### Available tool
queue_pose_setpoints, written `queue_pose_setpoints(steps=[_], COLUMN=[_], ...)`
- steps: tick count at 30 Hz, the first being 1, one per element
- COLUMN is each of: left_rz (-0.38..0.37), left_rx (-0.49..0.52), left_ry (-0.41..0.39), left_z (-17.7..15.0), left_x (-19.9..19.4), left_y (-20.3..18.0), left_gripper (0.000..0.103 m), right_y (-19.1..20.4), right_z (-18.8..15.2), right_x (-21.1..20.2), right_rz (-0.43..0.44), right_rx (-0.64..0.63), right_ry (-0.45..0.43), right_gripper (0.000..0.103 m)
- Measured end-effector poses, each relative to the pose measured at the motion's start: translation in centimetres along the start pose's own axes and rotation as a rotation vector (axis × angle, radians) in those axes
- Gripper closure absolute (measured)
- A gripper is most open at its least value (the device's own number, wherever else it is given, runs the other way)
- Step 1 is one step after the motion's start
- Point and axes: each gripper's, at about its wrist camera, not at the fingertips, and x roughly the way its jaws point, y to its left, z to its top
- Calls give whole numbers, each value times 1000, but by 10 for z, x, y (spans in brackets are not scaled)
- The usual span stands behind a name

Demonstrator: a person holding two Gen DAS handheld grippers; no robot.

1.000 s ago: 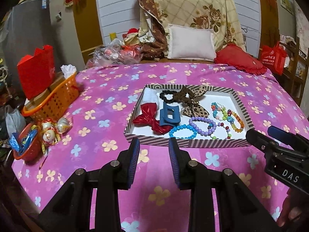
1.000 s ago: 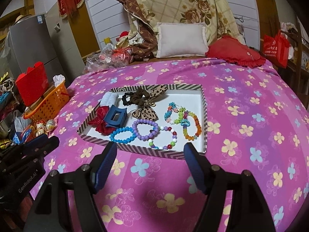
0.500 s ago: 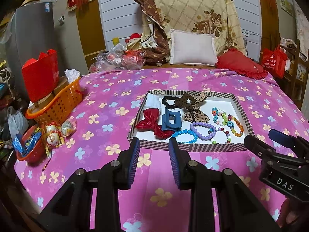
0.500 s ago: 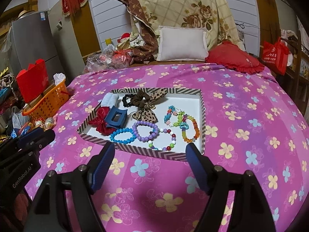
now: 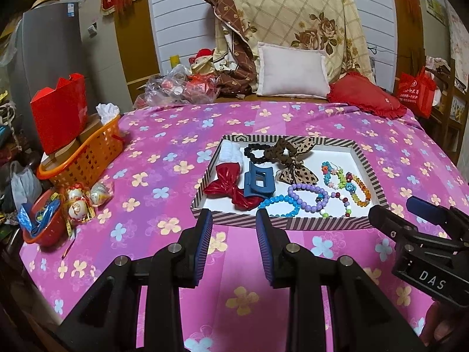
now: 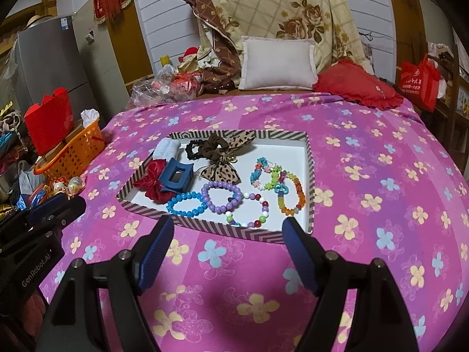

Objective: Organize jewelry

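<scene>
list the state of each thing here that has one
left hand-held gripper: open, empty
right hand-held gripper: open wide, empty
striped tray: lidless, holding jewelry
blue hair claw: shut, resting on red bow
purple bead bracelet: lying flat in tray
orange basket: upright, filled

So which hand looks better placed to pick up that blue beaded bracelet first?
Probably the left. Its claw sits open right before the blue beaded bracelet at the tray's near edge; the right claw lines up further right, nearer the multicolored one.
</scene>
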Motion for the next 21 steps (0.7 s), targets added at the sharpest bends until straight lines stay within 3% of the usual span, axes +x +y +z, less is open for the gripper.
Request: queue_pose_setpoints(steps=[21], left_rz=[-14], left_rx=[-13], left_ry=[30], left_z=[-6], left_x=[24], left_y=[1], left_gripper=[75], right_y=[-22], right_z=[-3], right_x=[17], right_rz=[-6], right_rx=[12], right_ry=[34], right_gripper=[23])
